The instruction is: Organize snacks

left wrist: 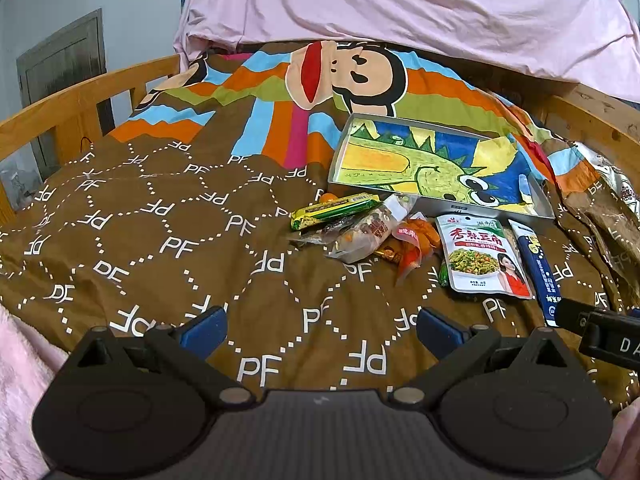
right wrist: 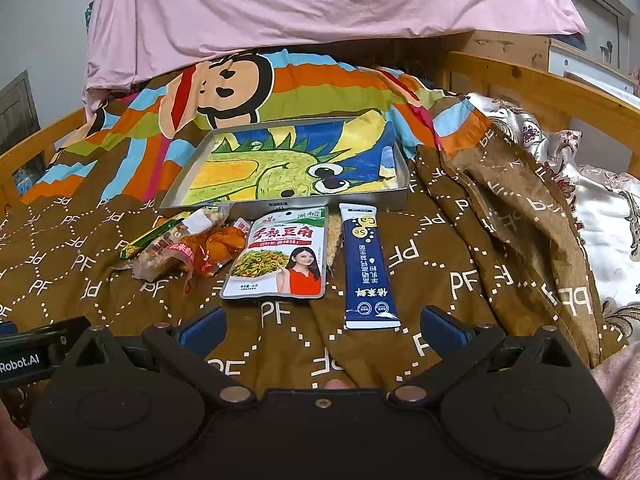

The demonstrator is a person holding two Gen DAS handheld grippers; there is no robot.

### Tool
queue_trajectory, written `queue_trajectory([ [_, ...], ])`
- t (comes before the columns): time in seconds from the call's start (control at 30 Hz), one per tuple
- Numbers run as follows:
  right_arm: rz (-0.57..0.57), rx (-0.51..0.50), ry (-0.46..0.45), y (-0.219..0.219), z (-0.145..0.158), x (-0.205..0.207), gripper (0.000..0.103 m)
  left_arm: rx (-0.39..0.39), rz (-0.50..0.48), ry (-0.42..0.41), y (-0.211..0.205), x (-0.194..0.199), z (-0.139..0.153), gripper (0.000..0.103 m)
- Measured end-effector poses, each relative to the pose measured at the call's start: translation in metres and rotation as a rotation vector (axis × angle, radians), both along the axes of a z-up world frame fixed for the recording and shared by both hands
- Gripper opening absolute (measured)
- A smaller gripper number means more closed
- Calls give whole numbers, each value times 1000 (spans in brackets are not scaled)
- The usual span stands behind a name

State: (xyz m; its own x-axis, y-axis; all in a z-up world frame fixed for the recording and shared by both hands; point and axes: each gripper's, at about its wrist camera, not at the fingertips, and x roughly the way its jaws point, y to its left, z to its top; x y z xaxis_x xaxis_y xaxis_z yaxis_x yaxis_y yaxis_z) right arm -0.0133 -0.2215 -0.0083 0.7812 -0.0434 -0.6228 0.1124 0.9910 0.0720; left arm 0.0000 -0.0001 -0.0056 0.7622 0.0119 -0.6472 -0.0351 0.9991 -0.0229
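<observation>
Left tool [left wrist: 320, 330]: spread, empty, snack pile [left wrist: 360, 228] ahead.
Right tool [right wrist: 320, 330]: spread, empty; blue sachet [right wrist: 368, 268] just ahead.

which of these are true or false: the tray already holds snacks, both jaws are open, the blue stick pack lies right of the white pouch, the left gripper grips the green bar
1. The tray already holds snacks. False: only its dinosaur picture shows; the snacks lie on the brown quilt in front.
2. Both jaws are open. True: left gripper and right gripper hold nothing.
3. The blue stick pack lies right of the white pouch. True.
4. The left gripper grips the green bar. False: the bar lies on the quilt, apart from it.
</observation>
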Motion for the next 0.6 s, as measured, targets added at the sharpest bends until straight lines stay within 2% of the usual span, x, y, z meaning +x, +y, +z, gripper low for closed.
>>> queue_trajectory([
  [0.6, 0, 2, 5, -1, -1, 1, 102, -1, -1, 3, 0, 0, 1, 103],
])
